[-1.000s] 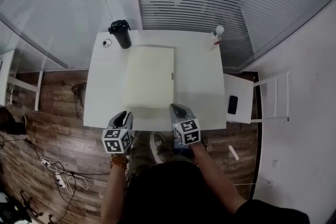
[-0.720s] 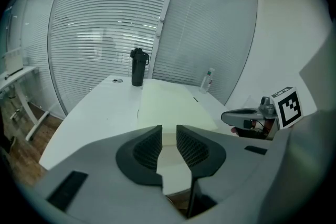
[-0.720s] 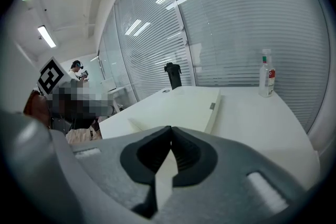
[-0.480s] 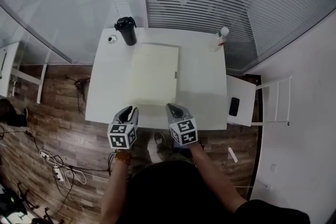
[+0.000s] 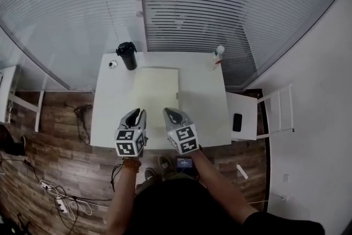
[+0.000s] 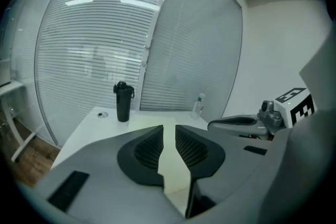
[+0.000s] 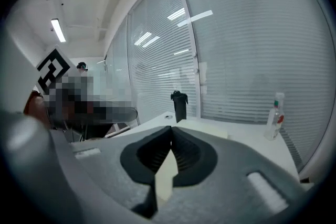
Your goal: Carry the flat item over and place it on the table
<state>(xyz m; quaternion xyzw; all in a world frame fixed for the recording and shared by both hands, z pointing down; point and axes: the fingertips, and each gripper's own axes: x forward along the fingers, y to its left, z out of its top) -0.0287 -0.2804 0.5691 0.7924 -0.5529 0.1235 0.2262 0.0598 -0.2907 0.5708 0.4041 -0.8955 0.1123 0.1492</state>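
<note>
The flat item, a pale cream board [image 5: 157,91], lies flat along the middle of the white table [image 5: 110,102]. Both grippers hover over the table's near edge, just short of the board's near end. My left gripper [image 5: 136,114] is open by a narrow gap with nothing in it; in the left gripper view [image 6: 169,128] the board [image 6: 170,162] shows through that gap. My right gripper [image 5: 171,113] is shut, its tips touching and holding nothing [image 7: 171,128], with the board [image 7: 208,127] beyond it.
A black flask [image 5: 127,54] stands at the table's far left corner beside a small round object [image 5: 113,64]. A clear bottle [image 5: 216,56] stands at the far right. A low white stand carrying a phone [image 5: 236,121] sits right of the table. Blinds close off the far side.
The two grippers have come closer together at the board's near end. The head view has pulled back and shifted. The board stays flat on the table.
</note>
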